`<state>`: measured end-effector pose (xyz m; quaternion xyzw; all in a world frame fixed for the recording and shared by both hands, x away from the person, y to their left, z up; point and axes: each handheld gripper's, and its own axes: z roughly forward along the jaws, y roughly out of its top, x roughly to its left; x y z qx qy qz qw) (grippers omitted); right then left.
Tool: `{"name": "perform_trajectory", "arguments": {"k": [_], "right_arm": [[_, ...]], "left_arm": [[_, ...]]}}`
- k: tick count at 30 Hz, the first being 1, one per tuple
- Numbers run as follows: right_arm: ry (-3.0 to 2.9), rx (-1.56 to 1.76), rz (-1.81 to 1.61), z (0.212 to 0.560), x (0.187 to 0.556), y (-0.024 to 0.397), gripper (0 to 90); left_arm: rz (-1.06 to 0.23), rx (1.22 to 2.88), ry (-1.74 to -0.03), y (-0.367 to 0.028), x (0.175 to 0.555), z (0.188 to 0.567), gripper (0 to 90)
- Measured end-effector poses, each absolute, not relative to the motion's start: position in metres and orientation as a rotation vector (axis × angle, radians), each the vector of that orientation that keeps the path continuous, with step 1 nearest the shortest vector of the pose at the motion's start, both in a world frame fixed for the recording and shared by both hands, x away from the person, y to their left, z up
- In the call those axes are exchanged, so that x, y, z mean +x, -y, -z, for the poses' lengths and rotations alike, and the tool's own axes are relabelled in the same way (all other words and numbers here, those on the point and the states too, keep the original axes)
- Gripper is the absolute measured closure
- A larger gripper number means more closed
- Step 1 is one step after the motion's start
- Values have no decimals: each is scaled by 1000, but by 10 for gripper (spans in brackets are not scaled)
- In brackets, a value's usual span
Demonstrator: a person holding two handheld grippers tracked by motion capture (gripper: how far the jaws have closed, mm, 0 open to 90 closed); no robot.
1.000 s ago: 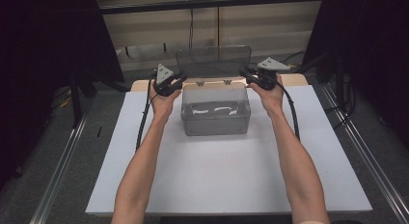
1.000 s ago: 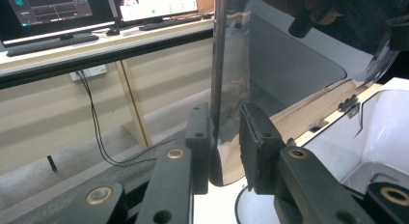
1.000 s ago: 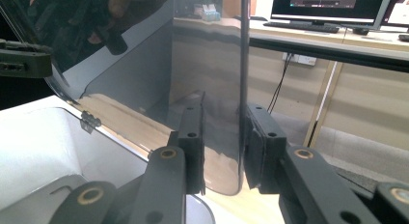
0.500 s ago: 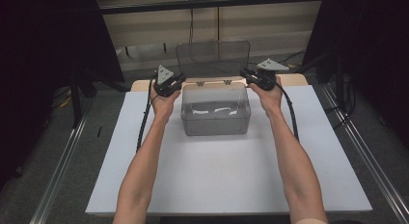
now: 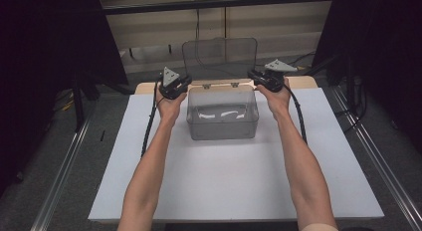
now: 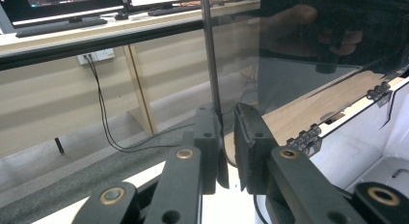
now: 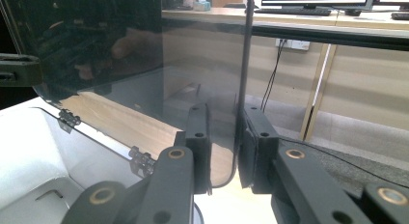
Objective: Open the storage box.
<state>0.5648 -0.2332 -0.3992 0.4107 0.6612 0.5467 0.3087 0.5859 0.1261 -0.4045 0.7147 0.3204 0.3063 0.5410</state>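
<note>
One clear box point(image 5: 222, 114) sits on the counter point(image 5: 224, 191), between the two claws, its long axis running from one claw to the other. Its one lid point(image 5: 219, 57) stands upright at the far edge on two hinges, its broad face toward the person. The left claw point(image 5: 175, 85) pinches the lid's left edge, jaws narrow; in the left gripper view the edge point(image 6: 212, 64) rises between them. The right claw point(image 5: 268, 79) clamps the right edge point(image 7: 243, 64) likewise.
</note>
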Motion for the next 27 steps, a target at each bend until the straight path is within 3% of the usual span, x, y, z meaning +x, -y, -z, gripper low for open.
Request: {"name": "perform_trajectory", "arguments": {"k": [16, 27], "right_arm": [[-1754, 1123, -1481, 406, 568, 234, 713], [-1750, 1153, -1500, 410, 571, 235, 755]], "left_arm": [[-710, 1716, -771, -126, 588, 404, 800], [-706, 1715, -784, -125, 590, 404, 788]]}}
